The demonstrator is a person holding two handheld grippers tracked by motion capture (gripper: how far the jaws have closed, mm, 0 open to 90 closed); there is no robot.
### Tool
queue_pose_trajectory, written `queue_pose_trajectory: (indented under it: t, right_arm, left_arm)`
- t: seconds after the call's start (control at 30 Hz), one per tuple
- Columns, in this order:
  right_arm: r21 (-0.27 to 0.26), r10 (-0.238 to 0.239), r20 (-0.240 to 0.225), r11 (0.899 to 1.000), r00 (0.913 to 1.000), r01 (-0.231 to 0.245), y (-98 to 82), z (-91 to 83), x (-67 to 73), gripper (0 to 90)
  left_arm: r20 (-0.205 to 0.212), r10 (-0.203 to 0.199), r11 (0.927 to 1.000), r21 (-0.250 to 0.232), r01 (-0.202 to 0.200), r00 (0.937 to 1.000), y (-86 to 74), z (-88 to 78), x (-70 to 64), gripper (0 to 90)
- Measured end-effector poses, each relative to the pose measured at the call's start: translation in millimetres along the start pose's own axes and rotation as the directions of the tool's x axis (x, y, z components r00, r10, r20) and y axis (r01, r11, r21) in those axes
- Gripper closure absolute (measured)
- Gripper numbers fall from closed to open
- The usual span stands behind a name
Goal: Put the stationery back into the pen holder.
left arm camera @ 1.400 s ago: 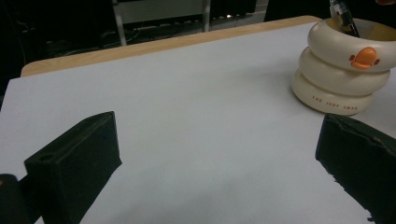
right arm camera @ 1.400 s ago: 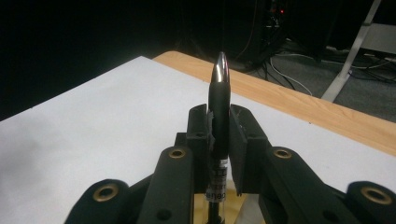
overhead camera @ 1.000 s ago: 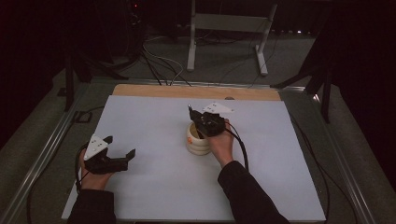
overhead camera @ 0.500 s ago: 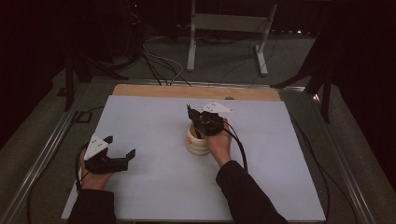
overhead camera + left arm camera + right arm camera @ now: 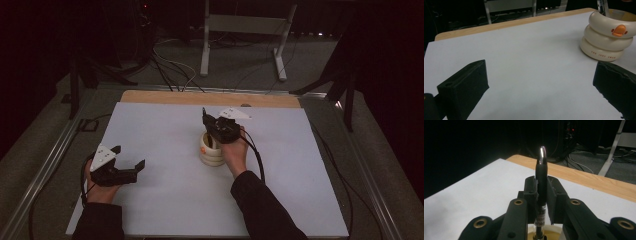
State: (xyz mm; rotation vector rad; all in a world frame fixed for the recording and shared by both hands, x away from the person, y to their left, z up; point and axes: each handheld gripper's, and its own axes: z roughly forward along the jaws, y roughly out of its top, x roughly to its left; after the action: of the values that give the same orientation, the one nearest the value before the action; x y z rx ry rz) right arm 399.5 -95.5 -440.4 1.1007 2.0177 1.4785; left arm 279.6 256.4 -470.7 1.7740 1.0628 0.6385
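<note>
surface: white sheet, wooden strip at far edge
room: dark, cables on floor
right gripper: clamps pen above holder
left gripper: wide, empty

Your black tongs carry pale triangular plates, brass-ringed screw holes and trailing black cables; your sleeves are dark.

The room is dark; the upper part and both sides of the high view are almost black. The white table is the brightest area, evenly lit from above, without strong glare. A soft shadow lies beside the cream holder. In the right gripper view, the pen tip has a small shine, and the near fingers look slightly soft.
</note>
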Motion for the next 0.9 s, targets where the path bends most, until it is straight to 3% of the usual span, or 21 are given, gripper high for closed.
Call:
queue_pose_trajectory:
  t: [0.27, 0.9]
  right_arm:
    - [0.021, -0.049, 0.005, 0.999, 0.9988, 0.049, -2.0, -1.7, 2.9, 80.0]
    - [0.045, -0.058, 0.004, 0.997, 0.9983, 0.058, -6.3, -2.6, 2.9, 80.0]
  left_arm:
    - [-0.001, 0.000, 1.0000, 0.002, 0.000, 1.0000, 0.0, 0.2, -0.4, 0.2]
    - [-0.002, 0.000, 1.0000, 0.002, 0.000, 1.0000, 0.1, 0.1, -0.5, 0.2]
